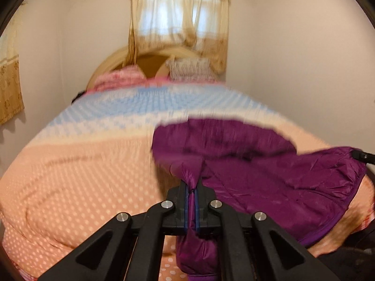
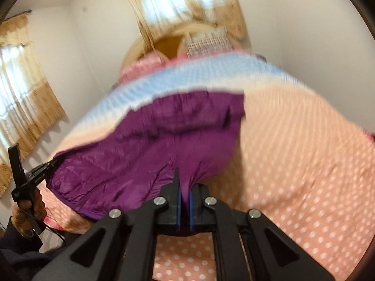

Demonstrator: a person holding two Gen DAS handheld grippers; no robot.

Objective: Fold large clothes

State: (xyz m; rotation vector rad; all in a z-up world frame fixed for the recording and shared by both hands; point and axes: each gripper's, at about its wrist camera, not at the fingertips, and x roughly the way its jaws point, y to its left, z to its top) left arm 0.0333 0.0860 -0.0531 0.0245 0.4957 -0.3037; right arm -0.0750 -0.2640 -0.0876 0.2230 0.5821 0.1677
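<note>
Here the left gripper [image 1: 192, 188] has its jaws clenched on a bunched fold of the purple jacket [image 1: 257, 164]; the fabric is pinched between the blue pads, and a loose part of it hangs down below the jaws. In the right wrist view the right gripper [image 2: 185, 188] is likewise clamped on a gathered edge of the same purple jacket [image 2: 152, 140], with cloth drawn into tight creases just ahead of its pads.

Outward from the left jaws, the jacket spreads ahead and off to the right, its near edge raised and its far part resting on the bed [image 1: 82, 164]. At the far right of that view the tip of the other gripper [image 1: 362, 156] meets the jacket's corner. From the right jaws the jacket stretches ahead and to the left, where the left gripper [image 2: 50, 165] holds its corner, with a hand [image 2: 28, 208] gripping the handle below.

Beneath and around the jacket lies a blanket [image 2: 304, 152], peach with white dots near the jaws, turning to cream and blue bands farther away. Beyond it sit a pillow [image 1: 189, 69] and a curved headboard [image 1: 105, 68], with a curtained window [image 1: 178, 11] above. The far parts of both views are blurred.
</note>
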